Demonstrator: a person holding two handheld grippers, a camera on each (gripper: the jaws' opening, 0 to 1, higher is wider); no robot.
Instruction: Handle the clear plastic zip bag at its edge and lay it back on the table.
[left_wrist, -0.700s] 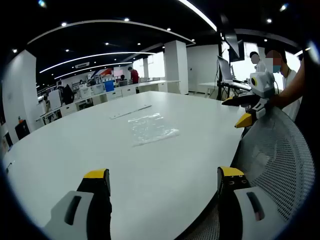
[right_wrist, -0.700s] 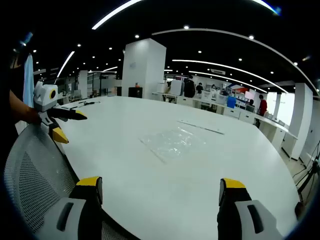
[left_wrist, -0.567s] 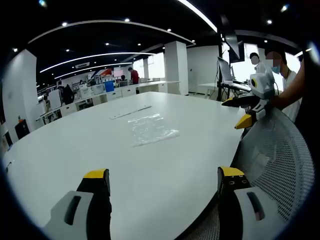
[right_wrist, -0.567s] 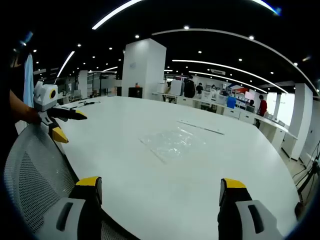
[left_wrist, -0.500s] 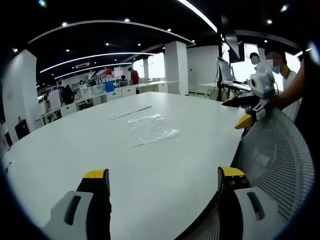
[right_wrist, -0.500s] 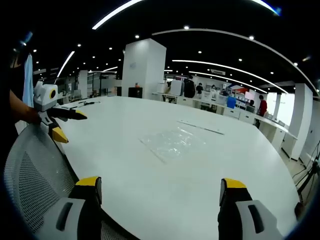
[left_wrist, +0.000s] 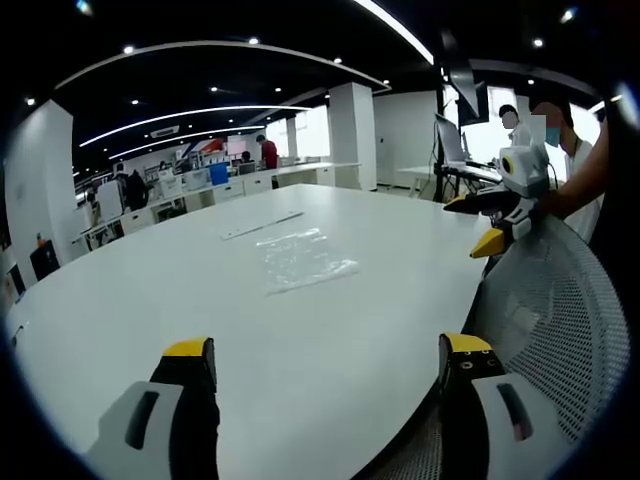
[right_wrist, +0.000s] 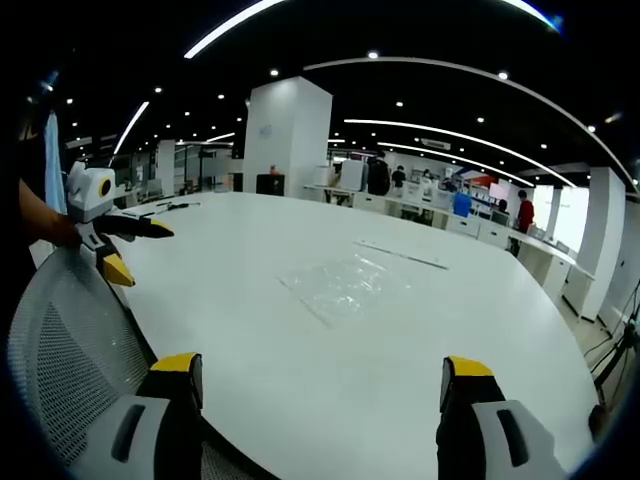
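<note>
On the table (left_wrist: 330, 330) bag (left_wrist: 303, 259) is seen flat, untouched | both tools (left_wrist: 325, 360) (right_wrist: 318, 370) held apart, empty | grasp and laying-back judged left.

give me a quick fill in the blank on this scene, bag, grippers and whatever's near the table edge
1. The clear zip bag lies flat on the white ____.
2. Both the left gripper and the right gripper have jaws that are ____.
3. The bag is held by ____ gripper.
4. The mesh back at the table edge belongs to a ____.

Missing words: table; open; neither; chair
</note>
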